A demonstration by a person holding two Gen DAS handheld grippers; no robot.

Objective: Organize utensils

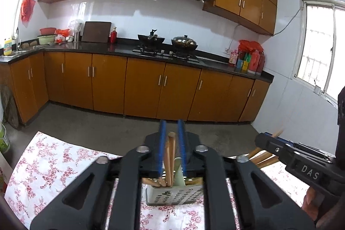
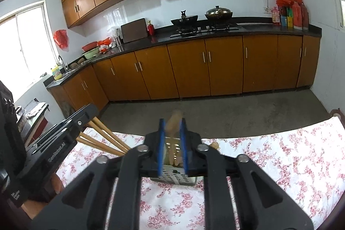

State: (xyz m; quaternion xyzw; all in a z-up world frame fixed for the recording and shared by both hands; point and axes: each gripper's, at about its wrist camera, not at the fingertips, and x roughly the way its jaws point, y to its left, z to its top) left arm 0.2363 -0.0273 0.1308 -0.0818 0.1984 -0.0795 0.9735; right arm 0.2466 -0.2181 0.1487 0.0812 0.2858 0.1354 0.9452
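A perforated metal utensil holder (image 1: 174,193) stands on the floral tablecloth (image 1: 54,165); it also shows in the right wrist view (image 2: 174,174). My left gripper (image 1: 171,135) is shut on wooden chopsticks (image 1: 170,156) whose lower ends rest in the holder. My right gripper (image 2: 172,124) is shut on a wooden utensil handle (image 2: 173,122) above the holder. Each gripper shows in the other's view: the right gripper (image 1: 267,139) and the left gripper (image 2: 86,115), both with wooden sticks poking out.
The table edge faces a grey concrete floor (image 1: 129,128). Beyond it are orange cabinets (image 1: 151,87), a black counter with a stove and pans (image 1: 168,42), and a window (image 1: 319,46) at the right.
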